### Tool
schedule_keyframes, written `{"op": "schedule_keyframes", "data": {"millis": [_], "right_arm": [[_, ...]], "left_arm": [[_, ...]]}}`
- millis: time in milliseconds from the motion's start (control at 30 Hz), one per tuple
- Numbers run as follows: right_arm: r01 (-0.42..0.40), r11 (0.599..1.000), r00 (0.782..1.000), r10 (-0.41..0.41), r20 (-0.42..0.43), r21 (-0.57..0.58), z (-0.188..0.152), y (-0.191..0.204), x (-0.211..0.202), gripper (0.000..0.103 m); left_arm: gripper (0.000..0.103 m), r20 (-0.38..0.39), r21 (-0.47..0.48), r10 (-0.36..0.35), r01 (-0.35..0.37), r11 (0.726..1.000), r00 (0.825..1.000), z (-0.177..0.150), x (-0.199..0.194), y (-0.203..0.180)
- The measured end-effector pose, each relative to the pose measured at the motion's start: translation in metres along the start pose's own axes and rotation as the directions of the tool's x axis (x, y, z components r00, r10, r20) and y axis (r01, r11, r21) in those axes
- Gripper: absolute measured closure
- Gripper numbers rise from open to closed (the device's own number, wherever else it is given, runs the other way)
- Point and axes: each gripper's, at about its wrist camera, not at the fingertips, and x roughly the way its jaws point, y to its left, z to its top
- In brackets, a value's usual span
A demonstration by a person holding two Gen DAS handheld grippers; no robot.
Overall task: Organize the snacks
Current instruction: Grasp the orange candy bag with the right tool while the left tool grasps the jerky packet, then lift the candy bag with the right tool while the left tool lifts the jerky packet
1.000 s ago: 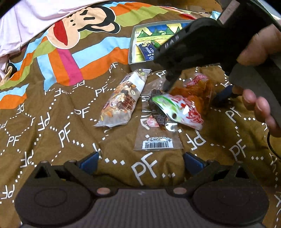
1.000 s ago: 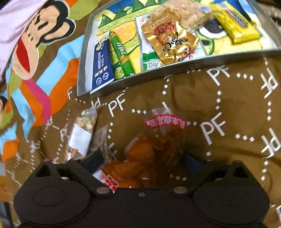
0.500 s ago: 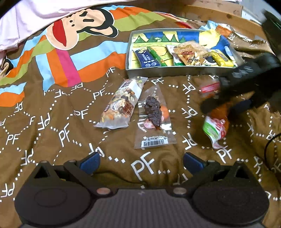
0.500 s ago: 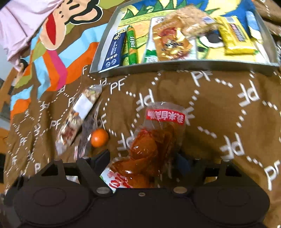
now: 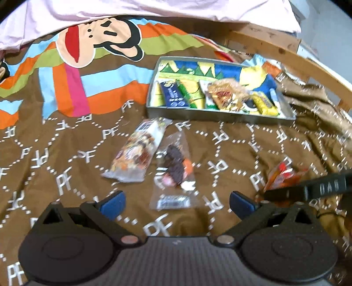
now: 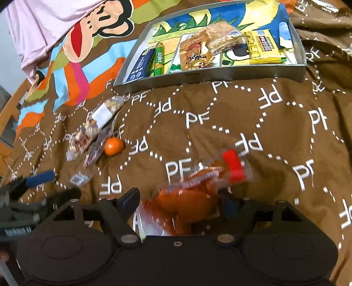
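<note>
Right wrist view: my right gripper (image 6: pixel 179 205) clamps the orange snack pouch (image 6: pixel 193 195) between its pads, tray (image 6: pixel 209 72) well ahead. Left gripper (image 5: pixel 176 203) gapes empty; nut bag (image 5: pixel 138 151) and dark-snack packet (image 5: pixel 173 173) lie just ahead.

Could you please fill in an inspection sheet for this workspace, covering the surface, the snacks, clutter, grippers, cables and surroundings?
Surface: brown patterned bedspread, rumpled at the right.
Job's things: grey tray holding several packets; nut mix packet, clear dark-snack packet and small orange lying loose on the bedspread; orange snack bag between the right gripper's fingers.
Clutter: pink cloth along the far edge.
Grippers: left gripper open and empty; right gripper closed on the orange snack bag.
Cables: nothing clearly seen.
Surroundings: wooden bed frame behind the tray.
</note>
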Motion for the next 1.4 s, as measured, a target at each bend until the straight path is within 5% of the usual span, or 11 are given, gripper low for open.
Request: {"op": "schedule_keyframes", "data": {"millis": [200,633,833,1167,1400], "right_arm": [[-0.008,1.000,0.998,0.010,0.055,-0.029,-0.007,0.001,-0.005,0.023],[-0.027,0.948,0.981,0.085,0.172,-0.317,-0.017,0.035,0.006,0.023],[-0.030,0.926,0.976,0.107,0.187,-0.376,-0.020,0.045,0.014,0.022],[0.040,0.936,0.988,0.014,0.153,-0.349,-0.028,0.045,0.011,0.018],[-0.005,0.954,0.989,0.050,0.142,-0.301,-0.033,0.043,0.011,0.010]], "left_arm": [[0.012,0.009,0.029,-0.018,0.018,0.999,1.000,0.005,0.018,-0.004],[0.049,-0.030,-0.176,-0.012,0.007,0.984,0.999,0.013,0.062,0.021],[0.050,-0.048,-0.193,-0.015,0.006,0.981,0.999,0.012,0.061,0.021],[0.050,-0.122,-0.247,-0.078,0.046,0.968,0.990,0.002,0.036,0.018],[0.046,-0.162,-0.279,-0.081,0.033,0.960,0.983,0.003,0.051,0.022]]}}
